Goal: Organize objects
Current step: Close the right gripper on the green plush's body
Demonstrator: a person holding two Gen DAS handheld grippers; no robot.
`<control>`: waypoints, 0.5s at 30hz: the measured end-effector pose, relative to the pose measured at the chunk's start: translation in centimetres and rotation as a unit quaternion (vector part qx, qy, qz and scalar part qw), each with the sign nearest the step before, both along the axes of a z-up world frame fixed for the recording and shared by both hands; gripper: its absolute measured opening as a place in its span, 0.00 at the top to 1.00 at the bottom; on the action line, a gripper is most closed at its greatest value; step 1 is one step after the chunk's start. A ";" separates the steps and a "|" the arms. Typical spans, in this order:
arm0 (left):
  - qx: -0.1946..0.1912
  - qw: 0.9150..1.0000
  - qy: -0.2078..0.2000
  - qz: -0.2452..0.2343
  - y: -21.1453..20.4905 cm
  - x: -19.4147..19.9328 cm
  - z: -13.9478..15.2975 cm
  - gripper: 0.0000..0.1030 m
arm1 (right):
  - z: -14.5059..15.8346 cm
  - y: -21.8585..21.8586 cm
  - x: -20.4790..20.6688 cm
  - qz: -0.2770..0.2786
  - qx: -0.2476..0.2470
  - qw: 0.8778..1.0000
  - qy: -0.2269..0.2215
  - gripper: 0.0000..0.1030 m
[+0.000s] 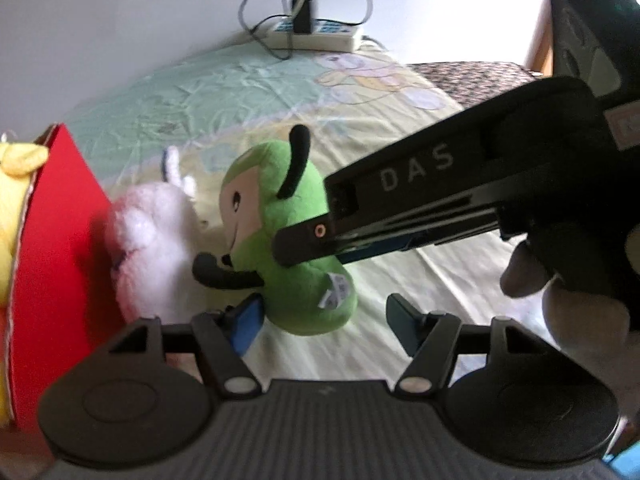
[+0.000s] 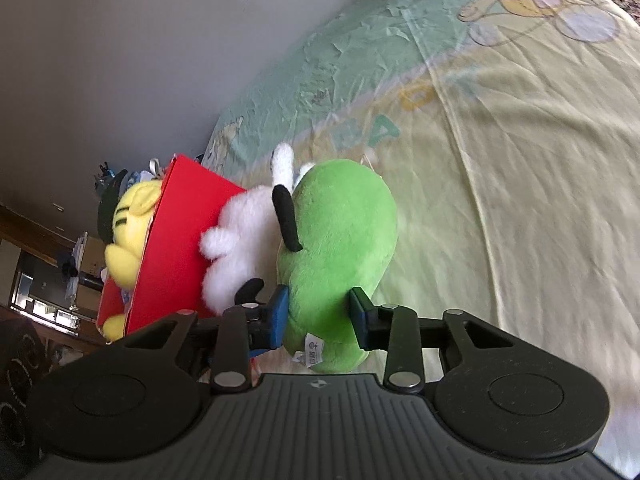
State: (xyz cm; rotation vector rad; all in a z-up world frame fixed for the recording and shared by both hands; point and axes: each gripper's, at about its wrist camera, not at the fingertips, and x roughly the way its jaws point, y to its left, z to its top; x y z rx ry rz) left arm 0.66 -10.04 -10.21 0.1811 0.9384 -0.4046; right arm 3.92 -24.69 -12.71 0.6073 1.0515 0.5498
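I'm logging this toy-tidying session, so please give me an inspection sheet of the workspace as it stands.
Surface: bed sheet, pale yellow and green with cartoon bear print, wrinkled.
Job's things: green plush lying on the sheet; white plush between it and the red box; yellow plush inside the box.
Clutter: nothing seen on the sheet near the toys.
Grippers: right tool has its pads on both sides of the green plush's lower body; left tool open, empty, near the plush.
Cables: power strip with plugged adapter and looped cords at the far edge.
Surroundings: plain wall; furniture beyond the box, blurred.
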 end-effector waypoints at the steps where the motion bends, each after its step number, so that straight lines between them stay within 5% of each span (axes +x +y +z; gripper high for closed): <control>1: -0.006 1.000 0.002 -0.009 0.0 -0.5 0.1 0.33 | 0.1 -0.2 -0.5 0.000 -0.002 1.000 0.001 0.66; 15: -0.057 0.994 0.041 -0.082 0.2 -6.5 0.2 0.33 | -0.1 -1.7 -7.1 -0.010 -0.016 1.000 0.025 0.65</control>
